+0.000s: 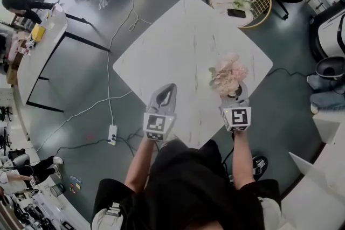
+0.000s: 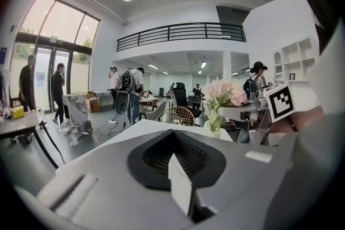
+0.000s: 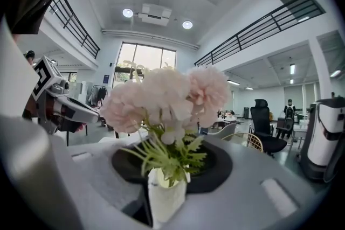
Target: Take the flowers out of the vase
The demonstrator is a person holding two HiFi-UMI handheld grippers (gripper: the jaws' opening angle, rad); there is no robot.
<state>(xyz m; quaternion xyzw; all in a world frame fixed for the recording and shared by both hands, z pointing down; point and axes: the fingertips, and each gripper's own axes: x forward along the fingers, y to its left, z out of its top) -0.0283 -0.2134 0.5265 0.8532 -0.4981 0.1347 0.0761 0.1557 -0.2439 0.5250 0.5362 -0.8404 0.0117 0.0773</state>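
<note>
Marble table [image 1: 178, 35] lies below me in an open office. Right gripper [image 1: 235, 95] is clamped on the vase [image 3: 166, 199] and holds it upright. The flowers [image 1: 228, 74] stand in the vase, stems running straight up from its mouth. Left gripper [image 1: 171, 86] is to the vase's left, jaws together and empty, so I judge it the hand to cross over, open, and pull up along the stems. Nothing lies between it and the vase. A wire side table [image 1: 240, 0] sits well beyond the vase.
</note>
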